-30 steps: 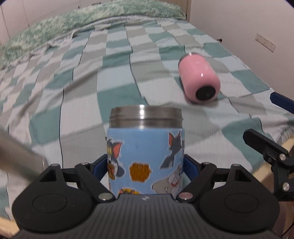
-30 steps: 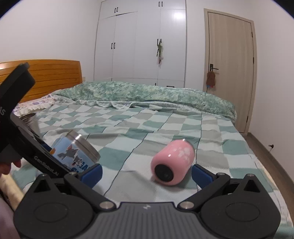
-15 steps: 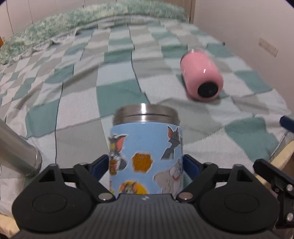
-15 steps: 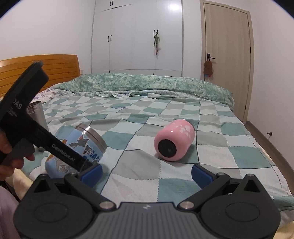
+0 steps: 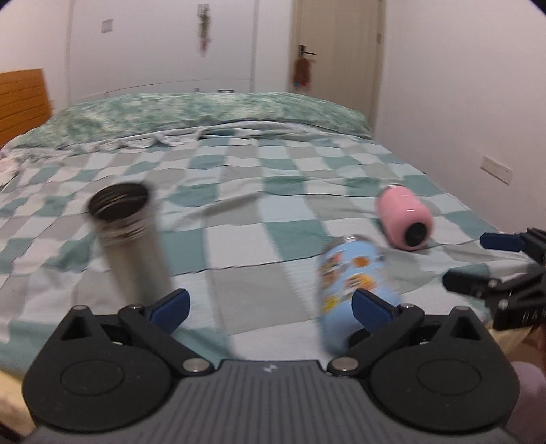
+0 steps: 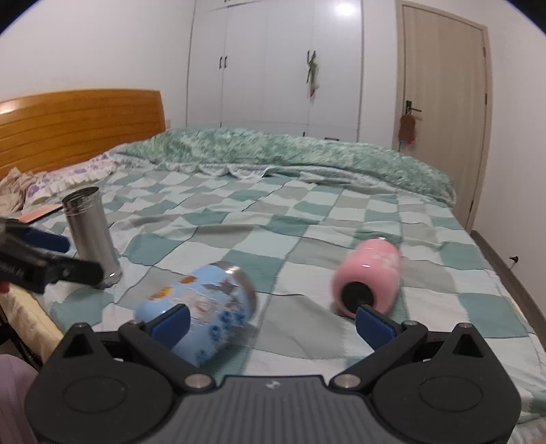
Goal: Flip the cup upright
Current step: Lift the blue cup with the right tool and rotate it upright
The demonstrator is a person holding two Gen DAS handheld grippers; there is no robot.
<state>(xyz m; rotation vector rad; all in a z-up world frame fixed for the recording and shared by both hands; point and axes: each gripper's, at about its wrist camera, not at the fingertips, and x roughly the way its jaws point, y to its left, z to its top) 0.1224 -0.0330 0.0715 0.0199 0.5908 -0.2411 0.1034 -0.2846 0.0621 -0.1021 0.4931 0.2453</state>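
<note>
Both grippers, left (image 5: 269, 304) and right (image 6: 271, 319), have jaws spread wide and empty. The blue cartoon-printed steel cup (image 6: 201, 310) leans on the soft checked bedspread (image 6: 307, 218), unsupported. Expect it to topple or roll toward the lying pink cup (image 6: 370, 281).

Room lit evenly, soft indoor light; ceiling-lamp glare on wardrobe (image 6: 344, 10) doors. Left wrist view motion-blurred throughout: steel flask (image 5: 131, 239), blue cup (image 5: 355, 273), pink cup (image 5: 404, 217) all smeared. Right wrist view sharper, cups slightly blurred. Fisheye bending, dark corners in both. Shadows faint.
</note>
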